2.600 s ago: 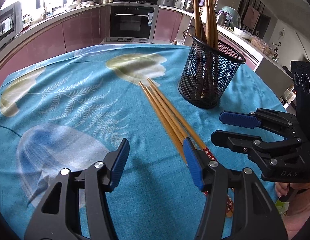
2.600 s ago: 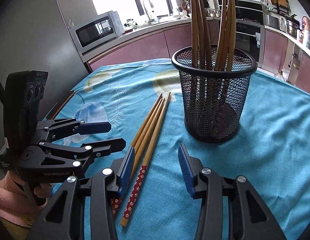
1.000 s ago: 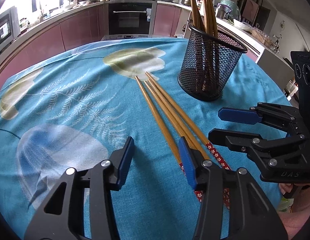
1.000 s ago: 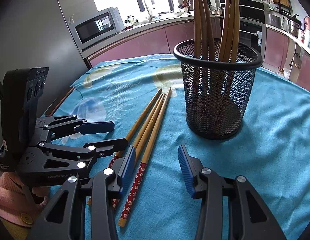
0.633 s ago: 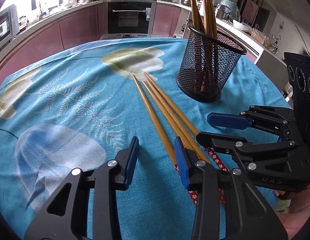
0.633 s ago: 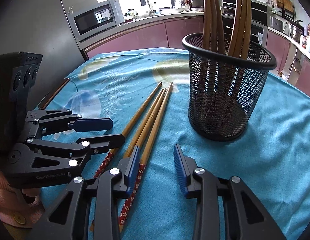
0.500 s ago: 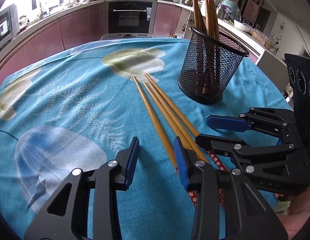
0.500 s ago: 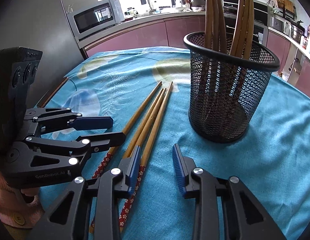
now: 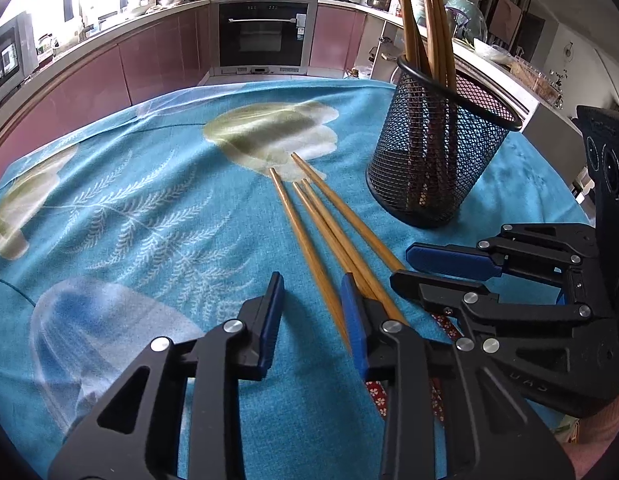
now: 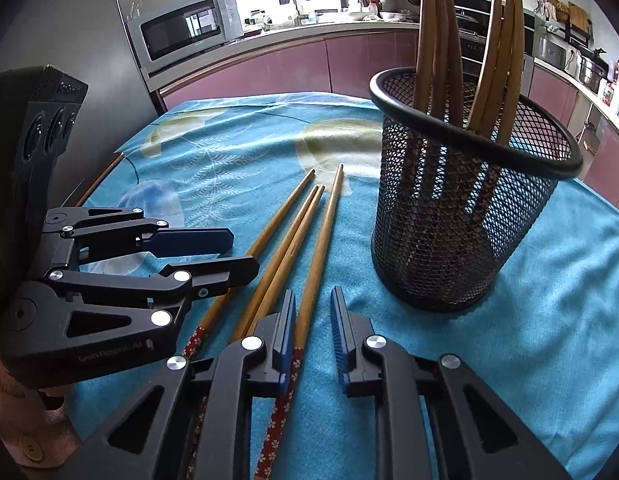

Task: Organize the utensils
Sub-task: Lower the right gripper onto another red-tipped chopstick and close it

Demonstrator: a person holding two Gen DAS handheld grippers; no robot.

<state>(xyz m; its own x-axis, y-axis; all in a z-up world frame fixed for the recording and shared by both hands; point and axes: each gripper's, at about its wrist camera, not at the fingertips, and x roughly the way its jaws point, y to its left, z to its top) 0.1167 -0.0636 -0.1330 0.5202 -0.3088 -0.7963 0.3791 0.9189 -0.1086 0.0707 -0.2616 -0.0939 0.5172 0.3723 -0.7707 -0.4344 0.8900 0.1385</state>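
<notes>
Several wooden chopsticks (image 9: 321,224) with red flowered ends lie side by side on the blue tablecloth; they also show in the right wrist view (image 10: 305,236). A black mesh holder (image 9: 433,160) with several chopsticks standing in it sits just beyond them (image 10: 461,216). My left gripper (image 9: 311,304) is open and empty, low over the leftmost chopstick. My right gripper (image 10: 313,312) is open and empty, straddling the rightmost chopstick. Each gripper shows in the other's view, left (image 10: 237,252) and right (image 9: 401,264).
The blue floral tablecloth (image 9: 129,208) covers a round table whose edge falls off past the holder. Kitchen cabinets, an oven (image 9: 265,36) and a microwave (image 10: 181,28) stand beyond the table.
Both grippers have moved forward and lower over the chopsticks and come closer together. Both jaws have narrowed a little. The chopsticks and holder have not moved.
</notes>
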